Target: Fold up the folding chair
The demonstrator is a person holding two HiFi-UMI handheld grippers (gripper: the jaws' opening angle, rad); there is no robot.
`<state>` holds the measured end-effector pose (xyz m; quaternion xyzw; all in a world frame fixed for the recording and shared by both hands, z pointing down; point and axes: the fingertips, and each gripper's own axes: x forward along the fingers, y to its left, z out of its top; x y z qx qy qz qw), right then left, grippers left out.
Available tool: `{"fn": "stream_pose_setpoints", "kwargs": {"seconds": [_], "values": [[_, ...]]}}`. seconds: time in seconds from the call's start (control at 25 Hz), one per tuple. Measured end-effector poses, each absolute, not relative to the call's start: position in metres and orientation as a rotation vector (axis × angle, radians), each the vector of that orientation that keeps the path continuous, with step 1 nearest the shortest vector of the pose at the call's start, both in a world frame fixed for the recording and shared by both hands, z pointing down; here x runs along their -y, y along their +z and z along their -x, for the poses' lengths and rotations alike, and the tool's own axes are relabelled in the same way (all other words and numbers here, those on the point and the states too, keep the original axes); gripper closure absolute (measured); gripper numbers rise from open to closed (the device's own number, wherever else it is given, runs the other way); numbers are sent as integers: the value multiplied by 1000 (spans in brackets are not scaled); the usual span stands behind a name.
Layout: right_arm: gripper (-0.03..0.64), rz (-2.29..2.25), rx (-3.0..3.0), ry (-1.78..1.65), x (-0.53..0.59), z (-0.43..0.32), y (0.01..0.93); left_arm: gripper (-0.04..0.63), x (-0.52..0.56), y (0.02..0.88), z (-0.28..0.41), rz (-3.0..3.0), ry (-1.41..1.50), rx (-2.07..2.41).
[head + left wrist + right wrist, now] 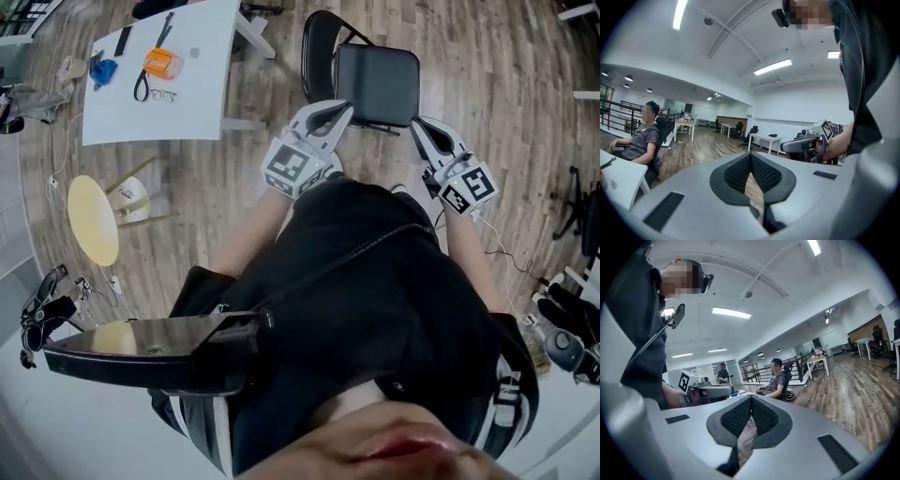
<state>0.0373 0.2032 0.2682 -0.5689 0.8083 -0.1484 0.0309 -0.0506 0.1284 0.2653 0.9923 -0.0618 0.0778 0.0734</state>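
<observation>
The folding chair [377, 84] stands unfolded on the wooden floor [487, 66], its black seat lying flat and its curved back rising behind the seat's far left side. It is just beyond the right edge of a white table [202, 103]. The person holds both grippers out towards the chair. The left gripper [338, 112] reaches to the seat's near left corner, and the right gripper [417, 127] is just beside the near right corner. The head view does not show whether either one touches the seat. In each gripper view the ribbed black pads meet in a closed V with nothing caught between them, so both grippers are closed and empty. Each also shows the other gripper held level beside it. On the table, towards its far left corner, lie an orange object [161, 63], a blue object [103, 70], a black strap [141, 86] and a pair of glasses [162, 95]. A round yellow-topped stool [93, 219] is on the floor off the table's near edge. A seated person [640, 139] is farther back in the room.
</observation>
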Motion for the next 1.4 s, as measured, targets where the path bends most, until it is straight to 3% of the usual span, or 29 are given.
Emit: {"fn": "stream_pose_setpoints", "kwargs": {"seconds": [0.52, 0.92, 1.2, 1.4], "values": [[609, 1826, -2458, -603, -160, -71, 312, 600, -52, 317, 48, -2884, 405, 283], [607, 1729, -2496, -868, -129, -157, 423, 594, 1, 395, 22, -2609, 679, 538], [595, 1637, -2446, -1094, -100, -190, 511, 440, 50, 456, 29, -2356, 798, 570], [492, 1605, -2276, -1275, -83, -217, 599, 379, 101, 510, 55, -2247, 893, 615]]}}
